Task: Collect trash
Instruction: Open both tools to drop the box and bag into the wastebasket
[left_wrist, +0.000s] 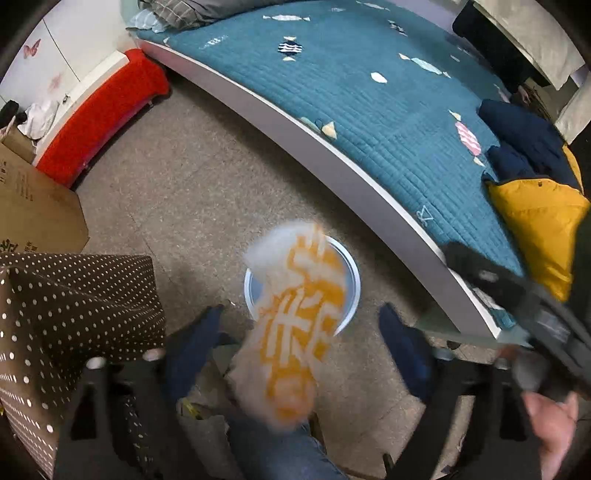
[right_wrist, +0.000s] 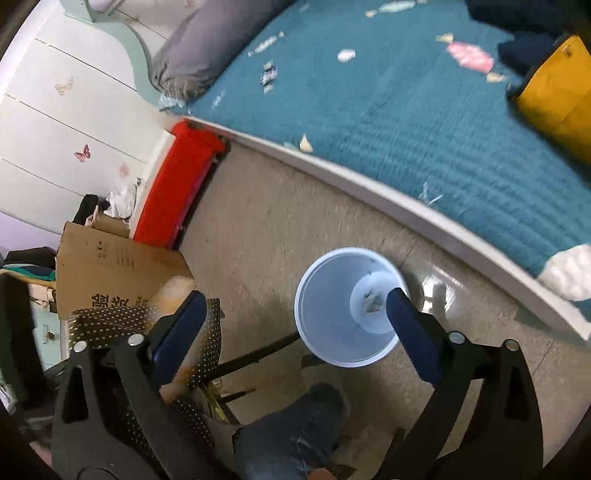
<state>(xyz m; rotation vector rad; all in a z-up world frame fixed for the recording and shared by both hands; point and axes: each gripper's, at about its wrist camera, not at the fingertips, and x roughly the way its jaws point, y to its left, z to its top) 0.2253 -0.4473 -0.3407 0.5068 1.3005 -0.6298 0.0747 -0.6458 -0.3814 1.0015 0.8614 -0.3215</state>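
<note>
both grippers' jaws spread wide above the bin (right_wrist: 347, 310), orange-white wrapper (left_wrist: 295, 321) loose between left ones.

Even indoor light, motion blur, fisheye-warped edges

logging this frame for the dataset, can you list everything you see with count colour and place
wrapper: one, orange and white, blurred, between the open left tool's fingers above the bin
bin: one, pale blue, on the floor beside the bed, small scraps at its bottom
bed cover: one, teal with fish print, on the bed
pillow: one, grey, at the head of the bed
jacket: one, yellow and navy, on the bed
white wad: one, at the bed's edge
red cloth: one, over a low bench by the wall
cardboard box: one, brown, on the floor
dotted bag: one, brown with white dots, left of the bin
left tool: open
right tool: open, empty
leg in jeans: one, blue
</note>
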